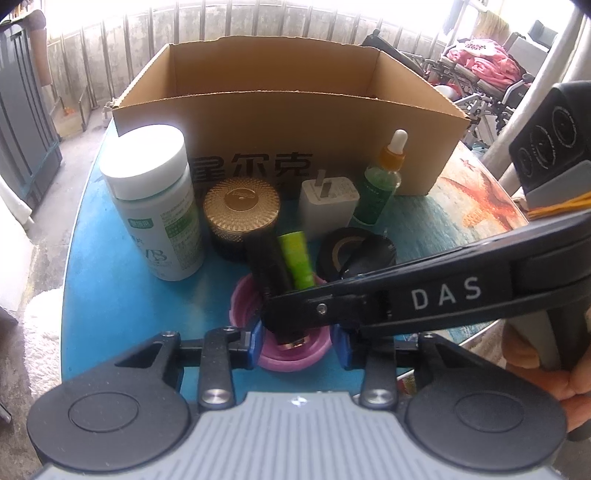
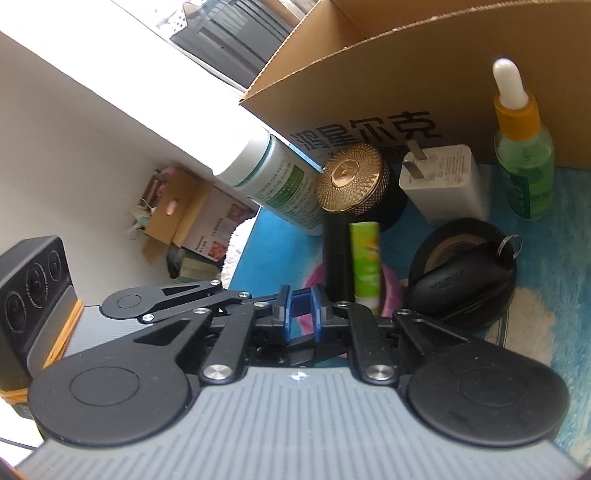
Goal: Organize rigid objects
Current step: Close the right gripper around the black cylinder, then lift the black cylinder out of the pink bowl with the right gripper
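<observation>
**Sorting barely begun: box looks empty**

Left wrist view: my left gripper (image 1: pixel 297 345) hugs the pink cup (image 1: pixel 295 356), pads on both sides. Black tube (image 1: pixel 266 258) & green tube (image 1: pixel 295 262) stand in it. My right gripper (image 1: pixel 295 306) reaches across the cup. Nothing shows in the cardboard box (image 1: pixel 280 125), tho its floor is hidden. White bottle (image 1: pixel 155 199), gold-lid jar (image 1: pixel 240 210), charger (image 1: pixel 328 206), dropper bottle (image 1: pixel 384 181) & tape roll (image 1: pixel 336 251) wait on the table (image 1: pixel 110 280).

Right wrist view: right jaws closed down; can't tell what's pinched, if anything. Key fob (image 2: pixel 458 280) lies on the tape. Approx. everything left to do.

Bright daylight floods a railing (image 1: pixel 184 26) beyond the blue table (image 1: pixel 110 280).
</observation>
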A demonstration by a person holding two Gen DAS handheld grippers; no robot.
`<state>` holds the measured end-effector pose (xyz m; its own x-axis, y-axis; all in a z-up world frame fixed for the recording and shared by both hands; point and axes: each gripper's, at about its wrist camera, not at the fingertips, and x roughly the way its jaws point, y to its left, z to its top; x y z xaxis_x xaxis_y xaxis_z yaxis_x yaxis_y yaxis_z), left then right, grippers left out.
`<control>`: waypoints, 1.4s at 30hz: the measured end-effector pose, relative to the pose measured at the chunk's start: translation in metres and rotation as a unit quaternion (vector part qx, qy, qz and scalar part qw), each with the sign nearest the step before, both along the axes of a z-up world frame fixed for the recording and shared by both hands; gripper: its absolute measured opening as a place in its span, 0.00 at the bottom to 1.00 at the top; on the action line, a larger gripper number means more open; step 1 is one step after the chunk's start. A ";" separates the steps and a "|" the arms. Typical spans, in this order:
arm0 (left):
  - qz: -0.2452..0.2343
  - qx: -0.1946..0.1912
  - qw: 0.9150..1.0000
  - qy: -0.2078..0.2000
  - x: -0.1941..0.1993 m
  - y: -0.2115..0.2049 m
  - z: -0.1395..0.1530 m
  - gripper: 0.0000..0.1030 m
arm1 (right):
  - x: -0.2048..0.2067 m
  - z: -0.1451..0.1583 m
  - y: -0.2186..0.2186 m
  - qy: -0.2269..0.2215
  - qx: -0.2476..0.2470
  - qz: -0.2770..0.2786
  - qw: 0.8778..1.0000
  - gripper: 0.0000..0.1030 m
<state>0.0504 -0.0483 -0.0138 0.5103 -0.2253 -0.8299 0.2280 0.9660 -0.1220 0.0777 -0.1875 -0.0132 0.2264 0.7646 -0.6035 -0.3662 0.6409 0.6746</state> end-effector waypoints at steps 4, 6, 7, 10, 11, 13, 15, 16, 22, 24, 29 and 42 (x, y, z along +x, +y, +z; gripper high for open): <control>0.004 -0.006 1.000 0.008 0.002 0.002 -0.004 0.36 | 0.000 -0.001 0.001 0.004 -0.005 -0.002 1.000 0.10; 0.002 -0.004 1.000 0.005 0.002 0.002 -0.004 0.33 | 0.001 -0.001 0.000 0.001 -0.009 -0.004 1.000 0.11; 0.002 -0.002 1.000 0.004 0.001 0.001 -0.004 0.31 | 0.001 0.000 -0.002 -0.001 -0.011 -0.006 1.000 0.12; 0.005 0.002 1.000 0.003 0.002 0.002 -0.005 0.27 | 0.002 0.003 -0.004 0.000 -0.014 -0.019 1.000 0.15; 0.007 0.004 1.000 0.002 0.003 0.002 -0.005 0.23 | 0.002 0.005 -0.005 -0.001 -0.017 -0.024 1.000 0.15; 0.008 0.003 1.000 0.003 0.003 0.004 -0.005 0.22 | 0.003 0.006 -0.004 -0.005 -0.029 -0.032 0.999 0.17; 0.010 -0.002 1.000 0.002 0.003 0.005 -0.006 0.21 | 0.003 0.005 -0.003 -0.004 -0.037 -0.035 0.999 0.18; 0.011 -0.002 1.000 0.000 0.003 0.006 -0.006 0.21 | 0.003 0.006 -0.002 -0.003 -0.039 -0.037 0.999 0.18; 0.007 -0.001 1.000 -0.005 0.003 0.008 -0.005 0.21 | 0.001 0.008 0.007 -0.005 -0.065 -0.041 0.997 0.21; 0.006 0.000 1.000 -0.006 0.003 0.008 -0.006 0.21 | 0.002 0.009 0.010 0.002 -0.068 -0.045 0.997 0.23; 0.008 -0.002 1.000 -0.008 0.005 0.011 -0.006 0.22 | 0.005 0.007 0.016 0.015 -0.065 -0.054 0.996 0.30; 0.018 -0.001 1.000 -0.020 0.006 0.015 -0.008 0.23 | 0.004 0.003 0.027 0.014 -0.058 -0.074 0.995 0.33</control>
